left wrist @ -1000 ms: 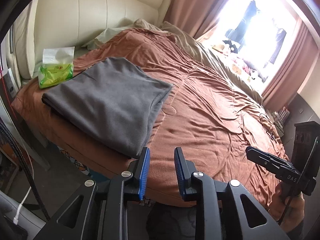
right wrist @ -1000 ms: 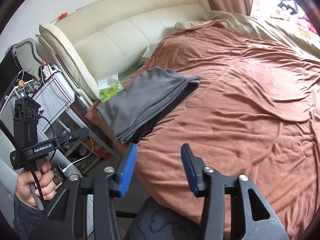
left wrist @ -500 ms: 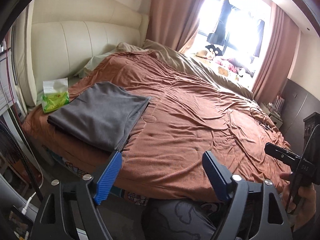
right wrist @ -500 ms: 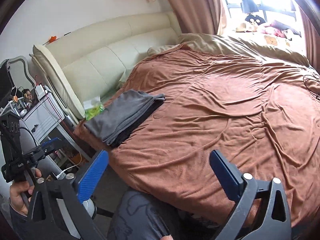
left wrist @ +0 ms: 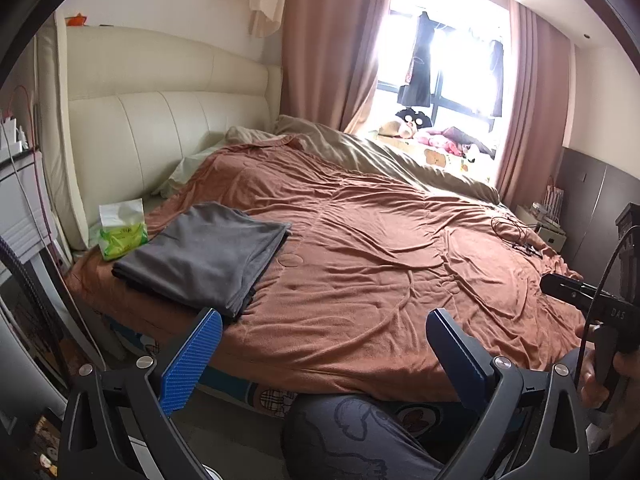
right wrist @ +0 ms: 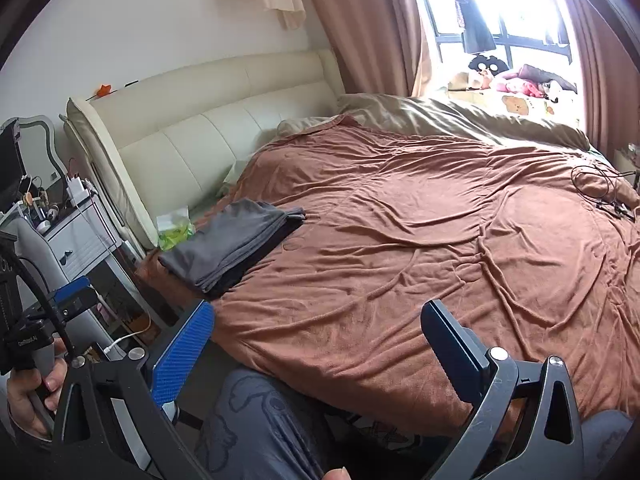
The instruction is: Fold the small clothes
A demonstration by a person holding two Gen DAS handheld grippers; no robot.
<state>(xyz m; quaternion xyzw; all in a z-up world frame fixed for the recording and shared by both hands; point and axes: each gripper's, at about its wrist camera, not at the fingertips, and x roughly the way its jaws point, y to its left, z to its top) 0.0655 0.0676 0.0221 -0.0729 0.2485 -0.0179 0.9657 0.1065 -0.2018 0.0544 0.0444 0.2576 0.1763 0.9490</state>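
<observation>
Grey folded garment (left wrist: 204,258), stacked flat at the near left corner of the bed (left wrist: 360,280), just beside a green tissue pack (left wrist: 122,236) by the headboard (left wrist: 168,128).

Item 1, left gripper (left wrist: 324,360): my jaws have just been opening and stand wide, nothing between them. It hangs off the bed's near edge, apart from the garment, pointing down across the cover.

Item 2, right gripper (right wrist: 320,356): jaws have likewise just been opening, now spread full, nothing held. It too sits short of the bed edge, over my knee (right wrist: 256,420).

Item 3, brown cover: wrinkled, bare across the middle; I see no other small clothes lying loose on it. A cable (right wrist: 600,188) lies at the far right.

Step in hand, as I judge it: release after the last fold, both tools clear of the cloth. The garment looks finished, edges roughly squared, layers showing at the near side.

Next move, my reading: find another piece if one exists outside these views; otherwise the task seems at its end. Any fresh pick would call for a pinch at two corners, one per gripper.
</observation>
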